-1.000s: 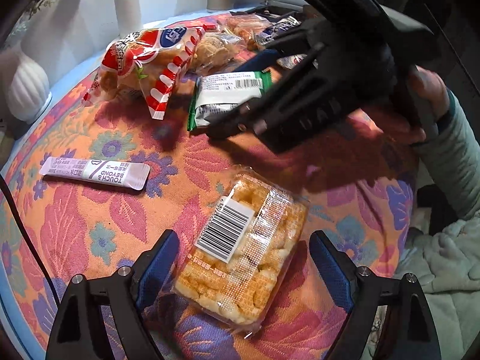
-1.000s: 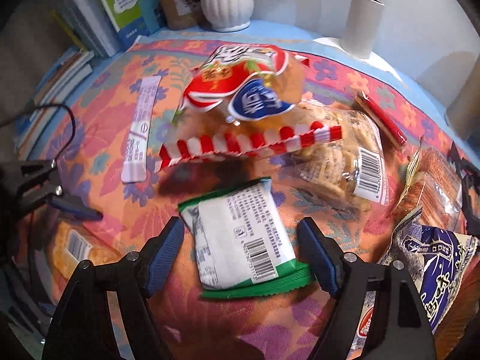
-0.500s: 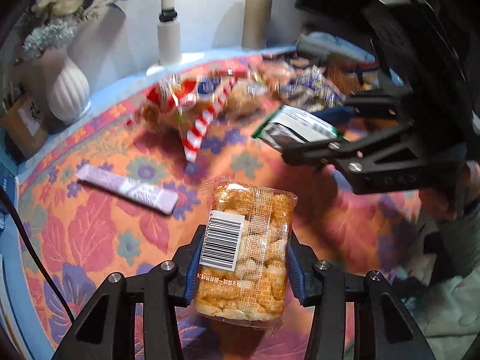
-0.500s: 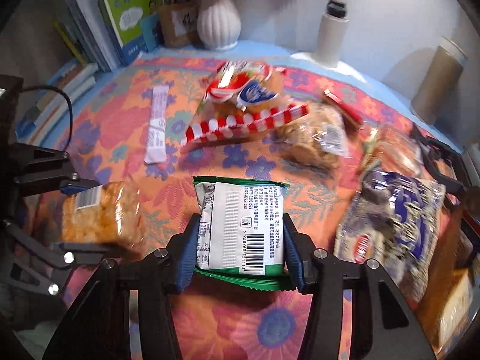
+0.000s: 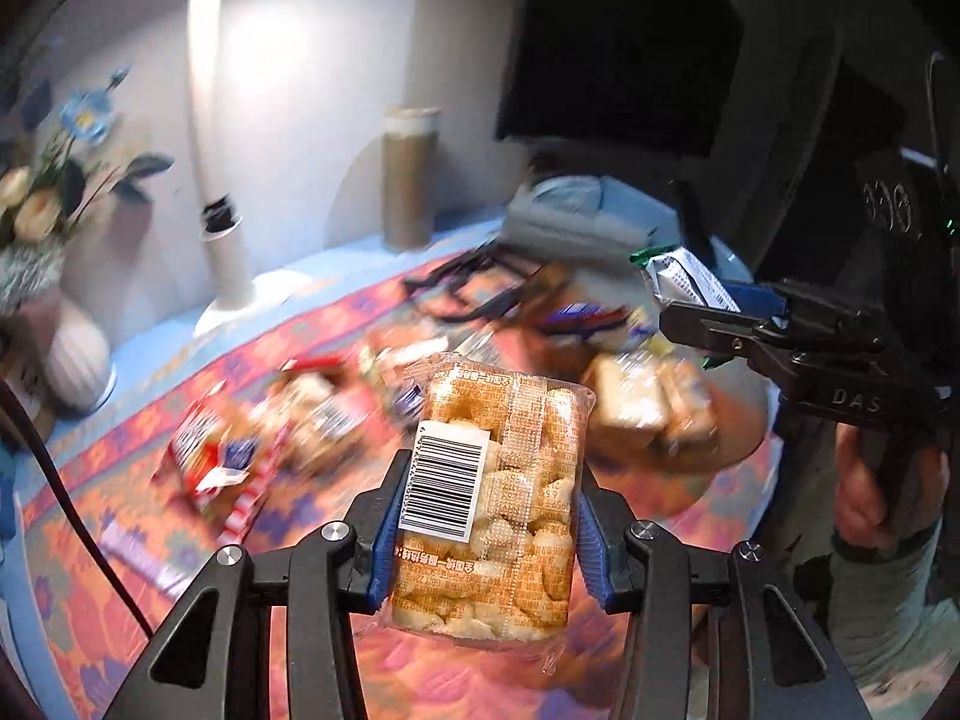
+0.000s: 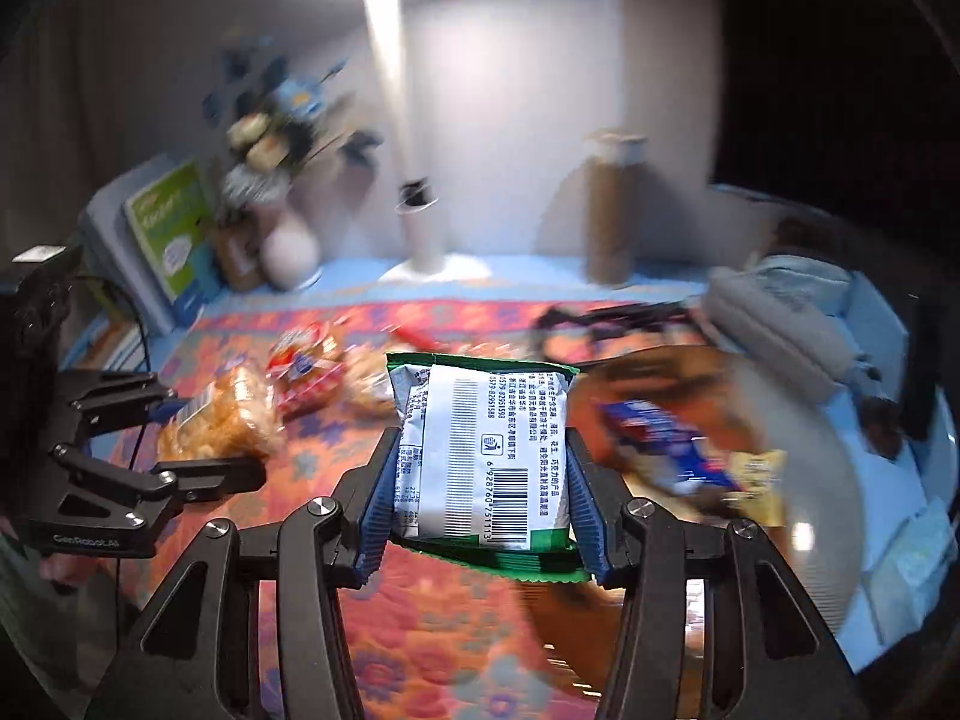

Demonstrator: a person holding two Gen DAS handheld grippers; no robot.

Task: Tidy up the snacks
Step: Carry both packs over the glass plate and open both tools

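Above cloth, L fingers (image 5: 591, 534) pinch cracker pack (image 5: 492, 498), R fingers (image 6: 375, 516) green packet (image 6: 486, 456).

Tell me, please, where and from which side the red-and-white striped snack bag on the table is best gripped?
Probably across the striped bag's flat sealed end, coming from above: its middle looks puffed. Blur hides its exact pose.

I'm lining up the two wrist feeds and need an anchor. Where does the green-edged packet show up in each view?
Left wrist view: green-edged packet at upper right, clamped in the right gripper, seen from the side.
Right wrist view: green-edged packet at centre, barcode side up, between the right gripper fingers.
Shared landmark: brown cylinder standing by the wall.
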